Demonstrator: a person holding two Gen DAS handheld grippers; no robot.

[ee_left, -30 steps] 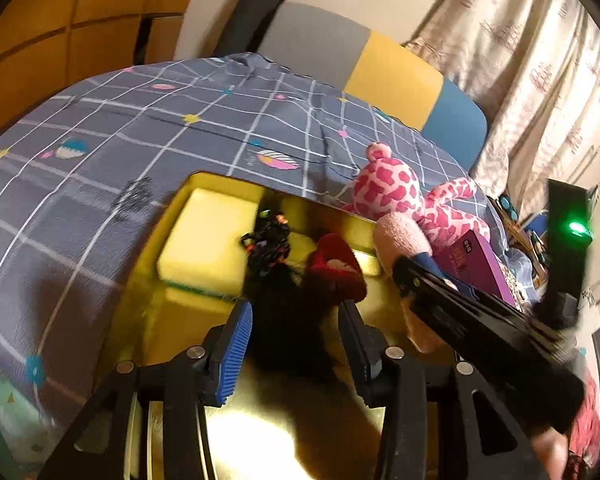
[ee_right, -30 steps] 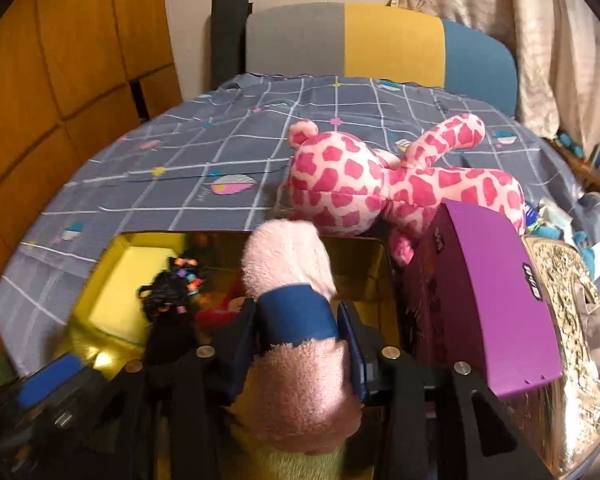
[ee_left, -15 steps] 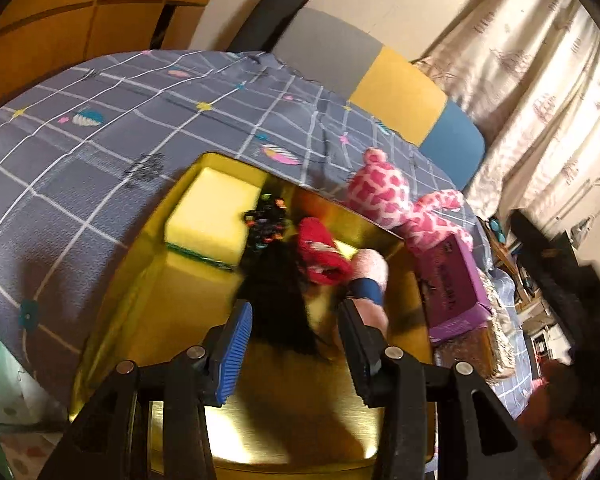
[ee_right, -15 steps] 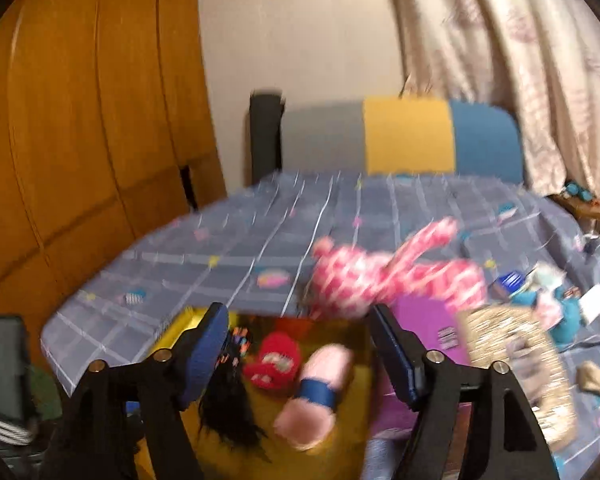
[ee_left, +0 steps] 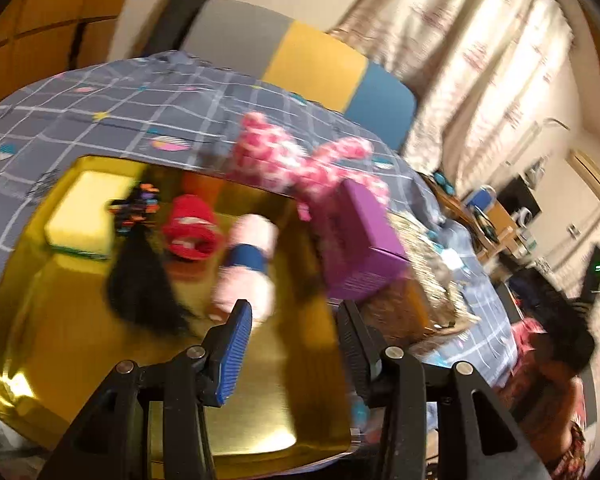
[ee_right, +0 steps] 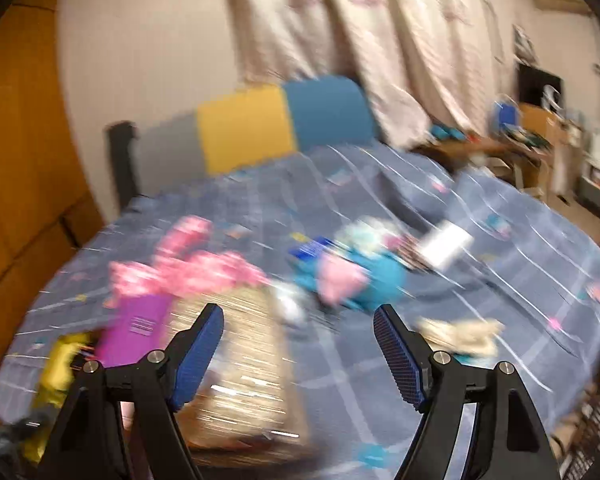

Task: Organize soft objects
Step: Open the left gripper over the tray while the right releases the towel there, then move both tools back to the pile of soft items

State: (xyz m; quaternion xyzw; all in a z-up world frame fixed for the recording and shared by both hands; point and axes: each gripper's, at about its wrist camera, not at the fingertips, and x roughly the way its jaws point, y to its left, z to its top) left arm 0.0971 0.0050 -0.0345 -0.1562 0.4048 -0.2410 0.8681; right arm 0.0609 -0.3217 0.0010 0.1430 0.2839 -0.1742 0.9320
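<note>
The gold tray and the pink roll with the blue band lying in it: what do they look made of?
The gold tray looks like glossy metal or metallic-coated board; it mirrors the light and nearby colours. The pink roll looks like fuzzy plush or fleece, matte with soft edges. Motion blur leaves both uncertain.

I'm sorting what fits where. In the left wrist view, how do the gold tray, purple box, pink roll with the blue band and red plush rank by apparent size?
1. gold tray, by far the largest
2. purple box
3. pink roll
4. red plush

The roll and red plush look close; motion blur and the roll lying nearer the camera leave that order unsure.
</note>
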